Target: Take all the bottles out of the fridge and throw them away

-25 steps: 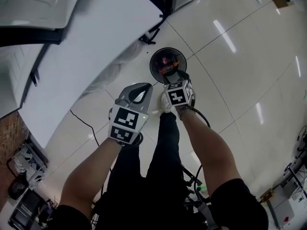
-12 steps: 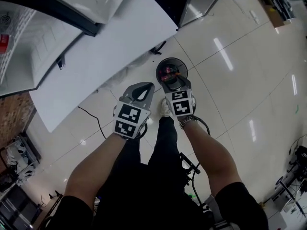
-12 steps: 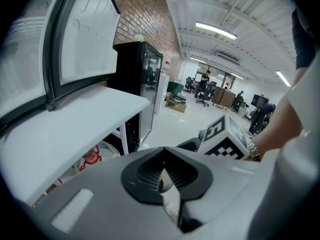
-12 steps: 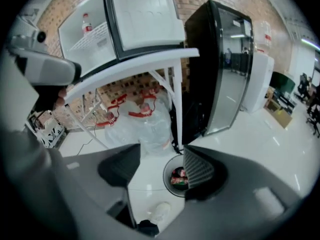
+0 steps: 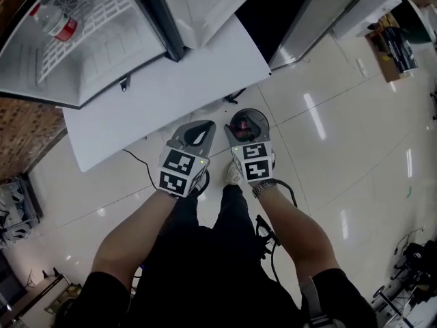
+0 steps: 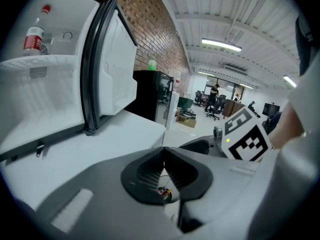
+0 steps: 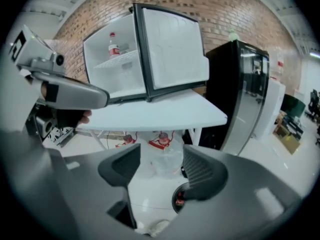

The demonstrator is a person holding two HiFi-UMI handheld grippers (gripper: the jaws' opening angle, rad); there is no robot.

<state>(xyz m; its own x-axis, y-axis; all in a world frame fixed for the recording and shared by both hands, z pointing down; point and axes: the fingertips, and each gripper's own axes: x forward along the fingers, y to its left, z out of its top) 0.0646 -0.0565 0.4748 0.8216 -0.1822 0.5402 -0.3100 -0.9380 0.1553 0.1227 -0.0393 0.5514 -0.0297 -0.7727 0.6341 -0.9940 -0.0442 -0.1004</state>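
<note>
Now, fridge [image 5: 102, 67]: stands on a white table [image 5: 171, 101], with its door swung wide open.
Bottle [image 5: 56, 20]: red-labelled, upright on the fridge's upper shelf; no other bottle shows inside.
Bin [image 5: 249, 111]: on the floor in front of the fridge, with discarded things already in it.
Right gripper [image 5: 246, 137]: jaws spread wide with nothing between them, low in front of the fridge.
Left gripper [image 5: 198, 130]: jaws closed together and empty, also low in front of the fridge.
Step in hand: probably reaching into the fridge for the bottle.
Doing it well: bring the right gripper level with the shelf and go in straight. Straddle the bottle's body below the cap, then close squarely so it does not tip.
</note>
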